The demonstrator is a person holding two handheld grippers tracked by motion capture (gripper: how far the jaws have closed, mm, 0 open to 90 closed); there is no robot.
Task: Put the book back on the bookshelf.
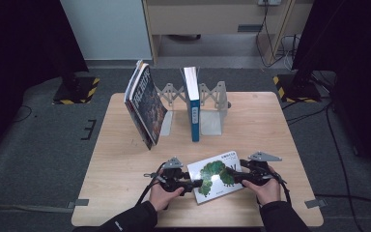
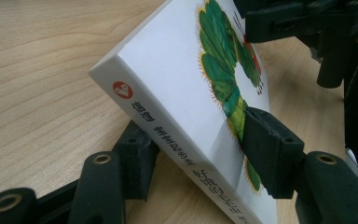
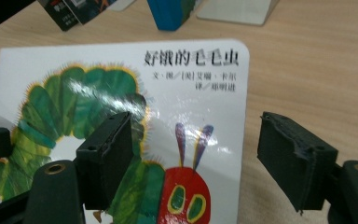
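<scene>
Near the front edge of the wooden table [image 1: 125, 183], the white caterpillar picture book [image 1: 217, 175] is sitting between the two hand-held grippers, and its spine side is tilting up off the wood in the left gripper view. That left gripper [image 1: 192, 184] is clamping the book's spine corner right now, one black jaw pressing on the cover over the green caterpillar and the other tucked underneath. Over on the other side, the right gripper [image 1: 235, 178] is hovering at the book's far edge with its jaws standing apart: one is lying over the cover, the other is hanging past the edge above bare wood, gripping nothing. Further back, a blue book [image 1: 192, 104] is standing upright in the metal bookend rack [image 1: 212, 101], and darker books [image 1: 145, 104] are leaning at its left.
</scene>
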